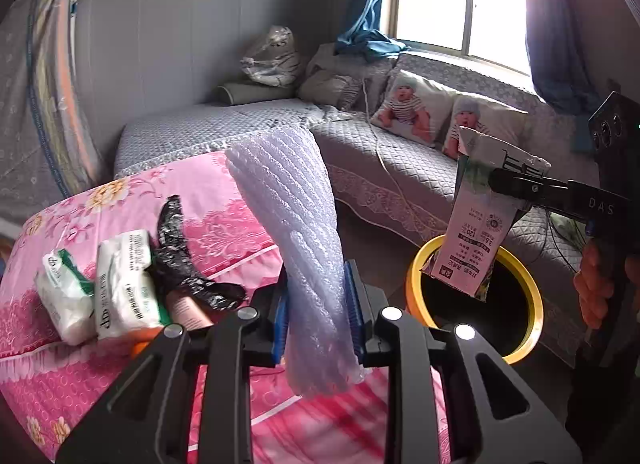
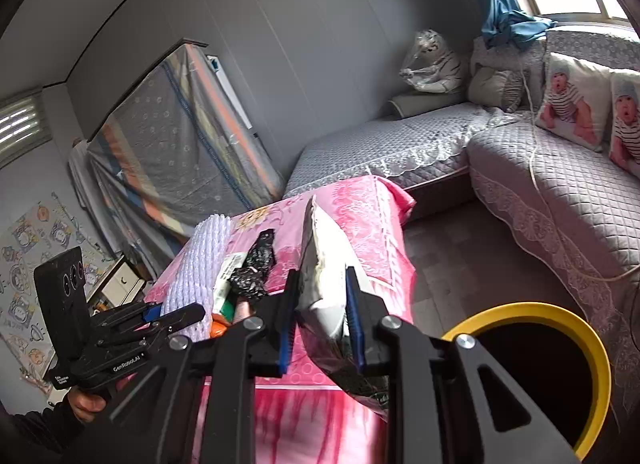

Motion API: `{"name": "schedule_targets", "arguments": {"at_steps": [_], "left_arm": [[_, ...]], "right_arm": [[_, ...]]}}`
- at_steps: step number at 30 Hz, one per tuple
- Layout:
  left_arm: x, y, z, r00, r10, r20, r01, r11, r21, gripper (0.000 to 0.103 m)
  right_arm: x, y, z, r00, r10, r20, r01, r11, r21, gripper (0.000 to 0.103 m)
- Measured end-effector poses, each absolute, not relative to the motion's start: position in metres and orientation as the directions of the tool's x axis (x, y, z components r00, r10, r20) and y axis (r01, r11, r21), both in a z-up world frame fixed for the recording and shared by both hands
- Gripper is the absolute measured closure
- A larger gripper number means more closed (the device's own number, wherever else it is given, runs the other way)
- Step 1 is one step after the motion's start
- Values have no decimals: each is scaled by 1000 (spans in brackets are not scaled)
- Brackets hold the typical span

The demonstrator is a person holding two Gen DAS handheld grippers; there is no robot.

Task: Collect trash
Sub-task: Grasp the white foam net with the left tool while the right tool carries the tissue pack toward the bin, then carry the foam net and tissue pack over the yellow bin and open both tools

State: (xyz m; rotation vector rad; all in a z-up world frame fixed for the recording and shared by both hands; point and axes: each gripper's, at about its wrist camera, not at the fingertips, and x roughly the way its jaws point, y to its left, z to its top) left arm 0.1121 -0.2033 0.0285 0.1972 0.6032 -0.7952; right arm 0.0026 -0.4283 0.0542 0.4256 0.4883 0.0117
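Observation:
My left gripper (image 1: 318, 310) is shut on a roll of clear bubble wrap (image 1: 292, 224) and holds it above the pink-covered table (image 1: 224, 200). My right gripper (image 2: 322, 318) is shut on a flattened milk carton (image 2: 324, 264); in the left wrist view the carton (image 1: 472, 240) hangs over the mouth of the yellow-rimmed bin (image 1: 416, 276). The bin (image 2: 600, 348) also shows at the lower right of the right wrist view. On the table lie two white tissue packs (image 1: 120, 288), a crumpled black plastic bag (image 1: 180, 256) and a pinkish tube (image 1: 190, 310).
A grey quilted corner sofa (image 1: 384, 168) with two baby-print cushions (image 1: 412, 108) runs behind the bin under the window. A covered mattress (image 2: 180, 136) leans on the wall at the left. Brown floor (image 2: 460, 256) lies between table, sofa and bin.

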Motion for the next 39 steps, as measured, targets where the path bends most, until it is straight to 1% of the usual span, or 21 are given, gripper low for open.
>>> {"name": "schedule_targets", "arguments": {"at_steps": [4, 9, 12, 18, 22, 29, 31, 32, 33, 34, 35, 36, 37, 39], "left_arm": [[106, -246, 21, 476, -657, -585, 776, 627, -73, 79], [97, -295, 4, 391, -693, -606, 835, 544, -84, 79], [91, -320, -11, 340, -702, -625, 859, 502, -97, 79], [82, -357, -37, 299, -689, -660, 881, 465, -87, 79], [82, -379, -49, 260, -687, -678, 888, 446, -111, 79], [83, -393, -63, 228, -679, -698, 884, 445, -144, 77], [85, -392, -62, 249, -675, -694, 876, 463, -136, 69], [86, -391, -61, 255, -678, -689, 874, 466, -135, 57], [87, -388, -59, 265, -681, -682, 871, 472, -133, 46], [87, -386, -57, 272, -685, -675, 869, 476, -133, 41], [87, -384, -56, 274, -689, -671, 868, 477, -136, 37], [88, -383, -55, 274, -692, -668, 866, 479, -140, 35], [89, -381, -54, 274, -694, -666, 863, 482, -148, 33], [92, -375, -53, 282, -695, -661, 850, 500, -164, 17]], "right_arm": [[-17, -458, 43, 884, 19, -468, 190, 898, 396, 82], [-31, -487, 18, 860, -47, -507, 285, 869, 404, 82], [-40, -499, 0, 846, -52, -530, 322, 843, 431, 82], [-48, -517, -29, 815, -70, -575, 387, 804, 451, 82], [-50, -528, -48, 796, -66, -602, 427, 766, 481, 82], [-48, -540, -71, 760, -73, -646, 491, 715, 497, 82], [-49, -543, -73, 745, -93, -661, 520, 702, 487, 81], [-50, -545, -73, 739, -103, -665, 535, 691, 487, 80], [-52, -548, -73, 733, -111, -671, 548, 681, 486, 75], [-54, -550, -73, 732, -119, -671, 557, 672, 489, 66], [-57, -552, -73, 734, -128, -666, 565, 660, 495, 64], [-60, -554, -71, 735, -140, -664, 573, 652, 497, 61], [-63, -555, -70, 734, -152, -662, 580, 645, 496, 61], [-69, -558, -67, 739, -169, -652, 586, 639, 498, 61]]}}
